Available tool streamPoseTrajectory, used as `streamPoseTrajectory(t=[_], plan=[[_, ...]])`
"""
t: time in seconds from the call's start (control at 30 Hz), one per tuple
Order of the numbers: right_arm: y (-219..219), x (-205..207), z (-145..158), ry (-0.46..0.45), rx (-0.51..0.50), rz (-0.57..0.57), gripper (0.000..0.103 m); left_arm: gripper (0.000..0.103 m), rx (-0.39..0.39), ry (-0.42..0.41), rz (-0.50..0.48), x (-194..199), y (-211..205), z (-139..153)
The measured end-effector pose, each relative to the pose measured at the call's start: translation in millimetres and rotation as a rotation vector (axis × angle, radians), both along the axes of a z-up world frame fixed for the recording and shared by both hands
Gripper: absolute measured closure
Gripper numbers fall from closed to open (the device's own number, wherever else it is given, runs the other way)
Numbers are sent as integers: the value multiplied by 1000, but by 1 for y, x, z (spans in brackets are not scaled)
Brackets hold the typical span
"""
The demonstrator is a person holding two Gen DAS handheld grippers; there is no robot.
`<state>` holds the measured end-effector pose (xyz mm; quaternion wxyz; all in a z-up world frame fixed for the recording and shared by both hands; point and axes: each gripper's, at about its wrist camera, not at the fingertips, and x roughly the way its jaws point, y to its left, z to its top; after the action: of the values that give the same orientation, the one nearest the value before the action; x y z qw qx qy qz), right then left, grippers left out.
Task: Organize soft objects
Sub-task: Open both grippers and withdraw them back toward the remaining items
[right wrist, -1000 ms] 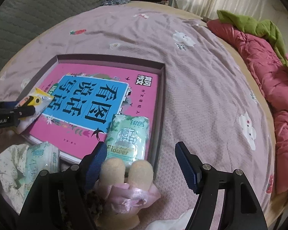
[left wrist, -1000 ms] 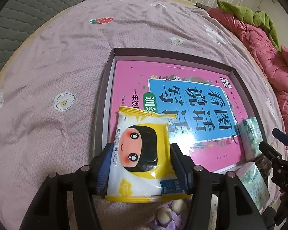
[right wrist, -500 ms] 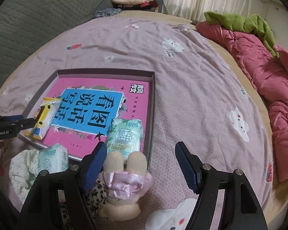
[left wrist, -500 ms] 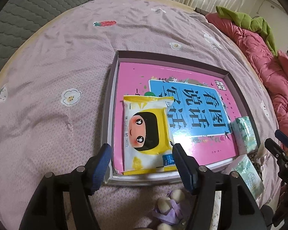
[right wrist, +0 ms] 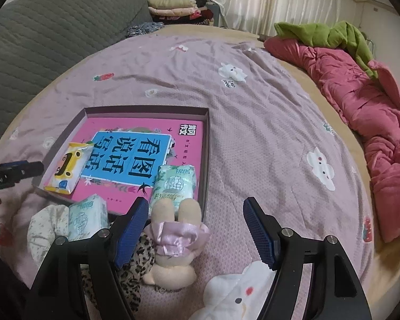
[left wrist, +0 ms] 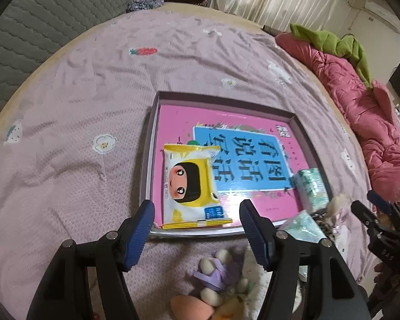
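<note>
— Where do the soft goods stand?

— The yellow wipes pack (left wrist: pixel 190 186) lies flat in the shallow tray (left wrist: pixel 146 165), at the tray's 7 o'clock corner in the left wrist view, on a pink book (left wrist: pixel 234 144) that lines the tray floor. A green tissue pack (right wrist: pixel 174 184) rests at the tray's 5 o'clock corner.

— And the grippers?

— The left gripper (left wrist: pixel 197 226) hovers just short of the wipes, fingers spread wide, holding nothing. The right gripper (right wrist: pixel 196 229) is likewise parted and empty, above a plush rabbit (right wrist: pixel 173 237) on the bedsheet (right wrist: pixel 253 106).

— Which step is this?

— By appearances, one pack is placed and the next pick is pending. A second tissue pack (right wrist: pixel 86 220) and a purple-ribboned plush (left wrist: pixel 216 277) wait outside the tray's near rim.

— What does the next move call for?

— Likely lowering the right gripper around the rabbit, squeezing gently, then carrying it into the tray's open space.
</note>
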<state>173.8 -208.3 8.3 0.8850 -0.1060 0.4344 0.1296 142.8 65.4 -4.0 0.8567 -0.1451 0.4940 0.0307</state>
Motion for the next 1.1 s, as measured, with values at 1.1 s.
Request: streamPoseTrajectory(t=[1.1], plan=[[9, -68, 45, -114, -8, 62, 28, 37, 37, -83, -16, -56, -21, 51]])
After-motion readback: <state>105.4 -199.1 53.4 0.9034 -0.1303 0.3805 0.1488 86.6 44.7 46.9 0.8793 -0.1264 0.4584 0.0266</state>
